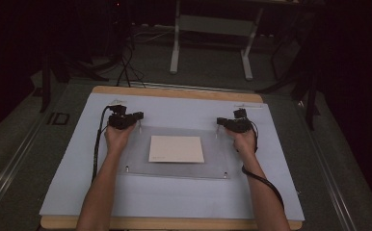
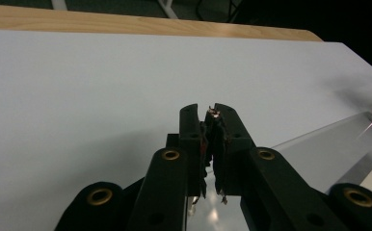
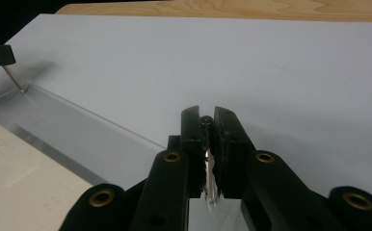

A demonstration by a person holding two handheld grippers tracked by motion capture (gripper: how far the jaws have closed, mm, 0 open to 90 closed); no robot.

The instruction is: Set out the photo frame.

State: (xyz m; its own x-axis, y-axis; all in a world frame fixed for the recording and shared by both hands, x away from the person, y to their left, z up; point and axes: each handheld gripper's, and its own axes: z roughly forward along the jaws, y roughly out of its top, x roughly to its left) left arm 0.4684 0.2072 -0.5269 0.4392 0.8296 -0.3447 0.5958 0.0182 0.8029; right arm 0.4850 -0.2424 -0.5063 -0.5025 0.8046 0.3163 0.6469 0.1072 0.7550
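Dim room, white table cover (image 1: pixel 174 108), clear plate (image 1: pixel 140 163), both grippers (image 1: pixel 139 122) (image 1: pixel 217 126) clamped on its 2 far-corner pins (image 2: pixel 214 113) (image 3: pixel 205 120).

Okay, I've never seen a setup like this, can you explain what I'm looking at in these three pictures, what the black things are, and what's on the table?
A person sits at a table and holds a black two-jaw tool in each hand. The high view looks down from above: the left hand-held gripper and the right hand-held gripper sit at the two far corners of a clear plate. A cream sheet lies at the plate's middle, and pale paper covers the wooden table. The other two pictures come from cameras riding on each tool, looking along its jaws. Each pair of jaws is closed on a thin metal pin at its corner.
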